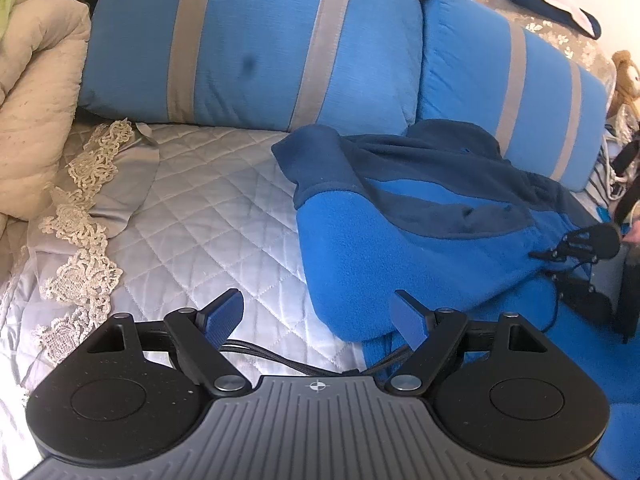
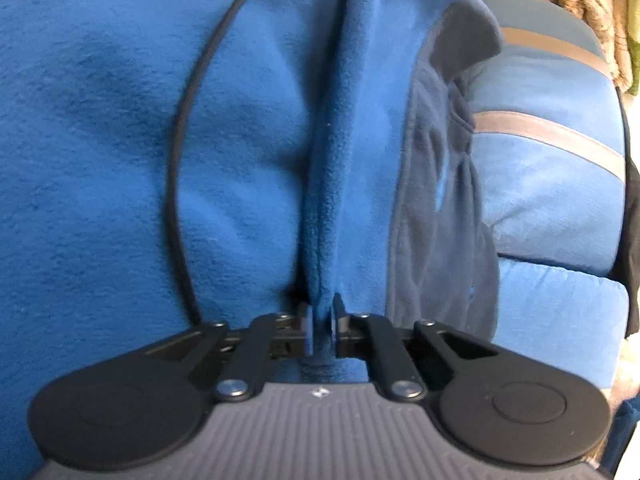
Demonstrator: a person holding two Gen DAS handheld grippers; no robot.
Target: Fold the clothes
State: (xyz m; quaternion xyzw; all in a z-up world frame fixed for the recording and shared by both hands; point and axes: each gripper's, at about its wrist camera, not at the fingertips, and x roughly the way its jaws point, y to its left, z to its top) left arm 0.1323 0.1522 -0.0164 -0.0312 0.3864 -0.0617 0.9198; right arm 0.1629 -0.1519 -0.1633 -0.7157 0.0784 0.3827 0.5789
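Note:
A blue fleece garment [image 1: 404, 248] with a navy upper part lies bunched on the quilted grey bedspread [image 1: 208, 232], right of centre in the left wrist view. My left gripper [image 1: 320, 312] is open just in front of its lower left edge, nothing between the fingers. The right gripper [image 1: 560, 250] shows at the garment's right side in that view. In the right wrist view, my right gripper [image 2: 321, 326] is shut on a vertical fold of the blue fleece garment [image 2: 248, 152], which fills most of the frame. A thin black cord [image 2: 180, 152] lies across the fleece.
Two blue pillows with grey stripes [image 1: 256, 48] [image 1: 516, 84] lean behind the garment. A beige quilt [image 1: 36, 100] and lace trim [image 1: 84, 220] lie at the left. A plush toy [image 1: 626, 76] and dark items sit at the far right.

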